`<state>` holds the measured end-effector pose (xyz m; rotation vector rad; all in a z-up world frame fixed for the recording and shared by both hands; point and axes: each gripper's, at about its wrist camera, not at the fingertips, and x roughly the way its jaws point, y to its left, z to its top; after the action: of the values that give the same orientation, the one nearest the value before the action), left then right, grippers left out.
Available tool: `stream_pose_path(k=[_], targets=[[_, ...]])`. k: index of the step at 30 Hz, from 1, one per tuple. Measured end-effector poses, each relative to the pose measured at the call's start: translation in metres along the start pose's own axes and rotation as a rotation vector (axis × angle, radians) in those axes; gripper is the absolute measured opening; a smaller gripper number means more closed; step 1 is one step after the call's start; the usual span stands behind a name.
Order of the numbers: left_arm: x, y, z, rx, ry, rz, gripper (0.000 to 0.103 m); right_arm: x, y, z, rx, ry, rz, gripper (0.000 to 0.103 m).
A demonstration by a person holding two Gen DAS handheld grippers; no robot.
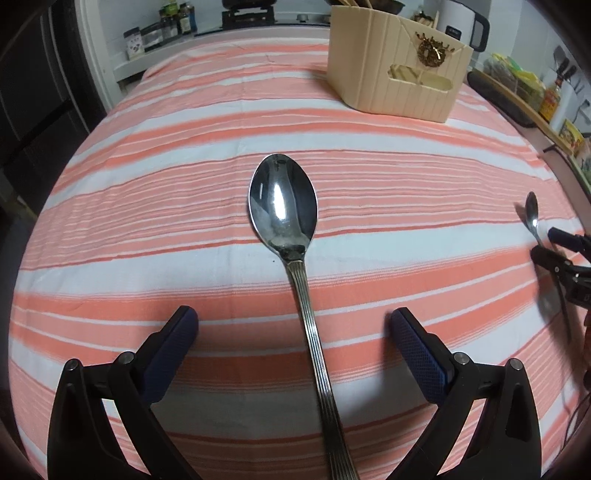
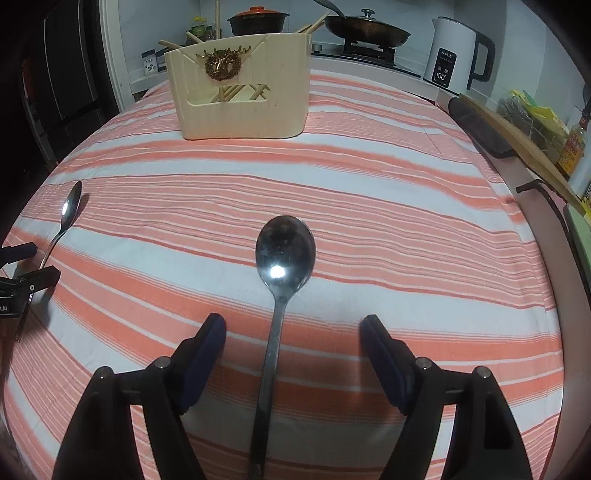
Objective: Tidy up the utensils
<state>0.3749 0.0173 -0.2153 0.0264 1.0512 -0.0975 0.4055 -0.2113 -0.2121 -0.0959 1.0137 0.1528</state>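
A large steel spoon with a ridged handle (image 1: 284, 199) lies on the striped cloth, bowl pointing away. My left gripper (image 1: 293, 315) is open, a finger on each side of the handle and neither pad touching it. A plain-handled spoon (image 2: 285, 251) lies the same way between the fingers of my open right gripper (image 2: 293, 321), also untouched. Each view catches the other gripper at its edge: the right gripper (image 1: 554, 245) beside its spoon (image 1: 532, 212), the left gripper (image 2: 26, 262) beside its spoon (image 2: 70, 206). A beige utensil holder (image 2: 240, 99) with chopsticks stands at the far side of the cloth (image 1: 391, 74).
Behind the table is a stove with a black pot (image 2: 258, 20) and a pan (image 2: 365, 27), plus a white kettle (image 2: 454, 55). Jars (image 1: 159, 33) stand at the back left. A wooden board (image 2: 517, 147), bottles and a black cable (image 2: 554, 214) line the right edge.
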Motion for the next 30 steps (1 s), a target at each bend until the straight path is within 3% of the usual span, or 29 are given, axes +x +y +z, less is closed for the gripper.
stream_pose_path(k=[5,11,16,19,20,21,22,25,30], targets=[[0.008,0.006,0.019,-0.028,0.004,-0.048,0.103,0.007,0.005,0.011,-0.018,-0.010,0.029,0.077],[0.021,-0.004,0.035,0.029,-0.009,-0.004,0.103,0.010,0.003,0.017,0.010,-0.025,0.025,0.076],[0.025,-0.002,0.042,0.025,-0.011,-0.007,0.101,0.017,0.006,0.028,0.019,-0.027,-0.005,0.066],[0.020,-0.002,0.041,0.024,-0.045,-0.002,0.084,0.016,0.005,0.028,0.050,-0.037,-0.034,0.049],[0.018,-0.003,0.041,0.025,-0.056,0.003,0.072,0.015,0.005,0.028,0.052,-0.044,-0.044,0.038],[0.016,-0.002,0.041,0.024,-0.071,-0.006,0.052,0.014,0.006,0.028,0.053,-0.047,-0.049,0.036],[0.014,-0.001,0.041,0.020,-0.081,-0.003,0.040,0.014,0.006,0.027,0.055,-0.054,-0.051,0.036],[0.010,0.005,0.041,-0.018,-0.098,-0.034,0.041,0.008,0.005,0.027,0.063,-0.090,-0.009,0.036],[-0.030,0.002,0.037,-0.038,-0.197,-0.060,0.041,-0.027,0.007,0.029,0.059,-0.193,0.049,0.036]])
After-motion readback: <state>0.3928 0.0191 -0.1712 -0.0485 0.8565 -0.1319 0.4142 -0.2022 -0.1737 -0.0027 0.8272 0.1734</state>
